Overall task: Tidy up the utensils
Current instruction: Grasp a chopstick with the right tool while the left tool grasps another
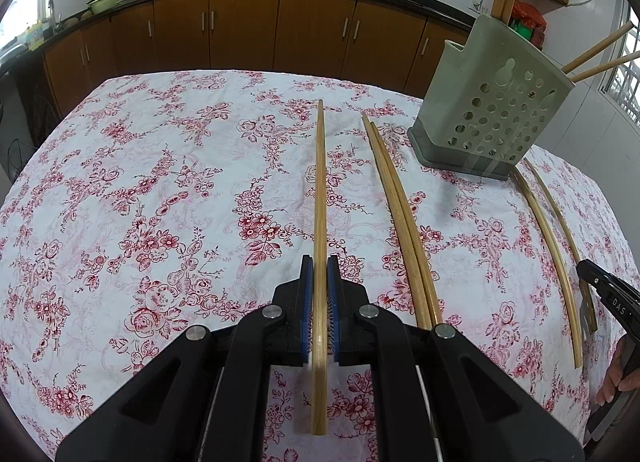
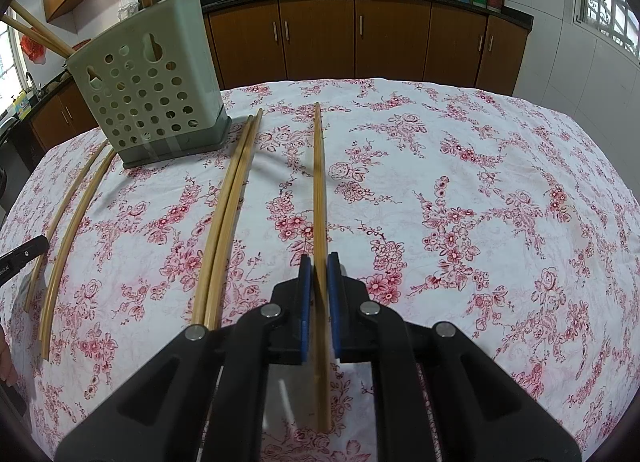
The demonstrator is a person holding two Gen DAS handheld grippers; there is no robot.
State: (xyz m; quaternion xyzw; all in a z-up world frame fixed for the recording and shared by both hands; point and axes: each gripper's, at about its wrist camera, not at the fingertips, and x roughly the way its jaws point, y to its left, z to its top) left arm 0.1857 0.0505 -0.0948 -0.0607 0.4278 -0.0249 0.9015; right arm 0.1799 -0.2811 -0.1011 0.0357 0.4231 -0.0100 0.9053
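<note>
My left gripper (image 1: 319,262) is shut on a bamboo chopstick pair (image 1: 320,190) that lies along the floral tablecloth. My right gripper (image 2: 319,260) is shut on another bamboo chopstick pair (image 2: 319,182) in the same way. A second pair (image 1: 400,214) lies to the right of the left gripper, and a pair (image 2: 228,214) lies to the left of the right gripper. A grey-green perforated utensil holder (image 1: 492,110) stands at the far side with several chopsticks in it; it also shows in the right wrist view (image 2: 148,86).
Two more curved chopsticks (image 1: 548,246) lie by the holder, also seen at the left of the right wrist view (image 2: 68,238). The floral tablecloth (image 1: 160,190) covers the table. Brown kitchen cabinets (image 1: 248,26) with woks on the counter stand behind.
</note>
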